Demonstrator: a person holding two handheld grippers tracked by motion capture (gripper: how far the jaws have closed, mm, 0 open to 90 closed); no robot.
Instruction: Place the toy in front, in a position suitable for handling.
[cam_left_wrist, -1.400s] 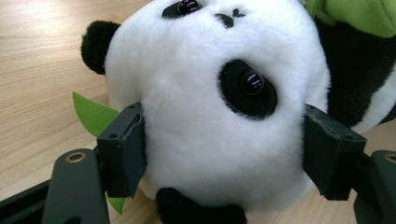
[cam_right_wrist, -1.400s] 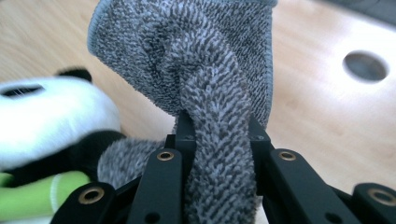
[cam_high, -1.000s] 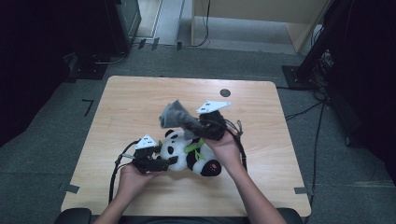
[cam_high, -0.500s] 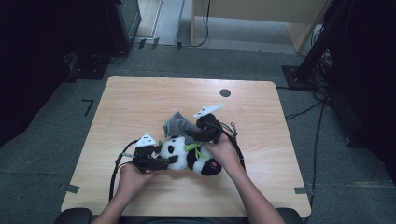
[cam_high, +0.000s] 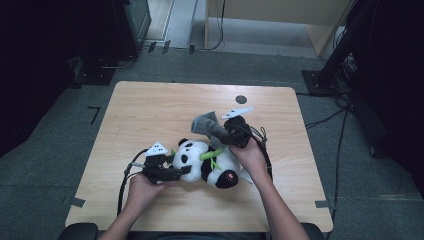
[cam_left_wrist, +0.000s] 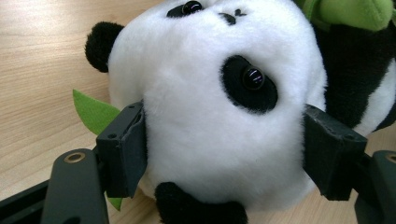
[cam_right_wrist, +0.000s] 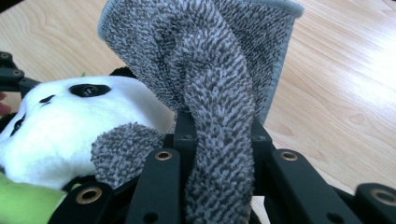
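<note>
Lowered toward the wooden table (cam_high: 150, 115), right claw (cam_high: 227, 135) clamps grey cloth (cam_high: 206, 125); left claw (cam_high: 182, 171) grips panda (cam_high: 200, 152).

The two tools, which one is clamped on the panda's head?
The left tool: its jaws squeeze the plush panda head, while the right tool pinches the grey cloth.

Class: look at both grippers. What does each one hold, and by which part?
The left gripper clamps the panda plush toy by its head. The right gripper pinches the grey terry cloth by a bunched fold.
</note>
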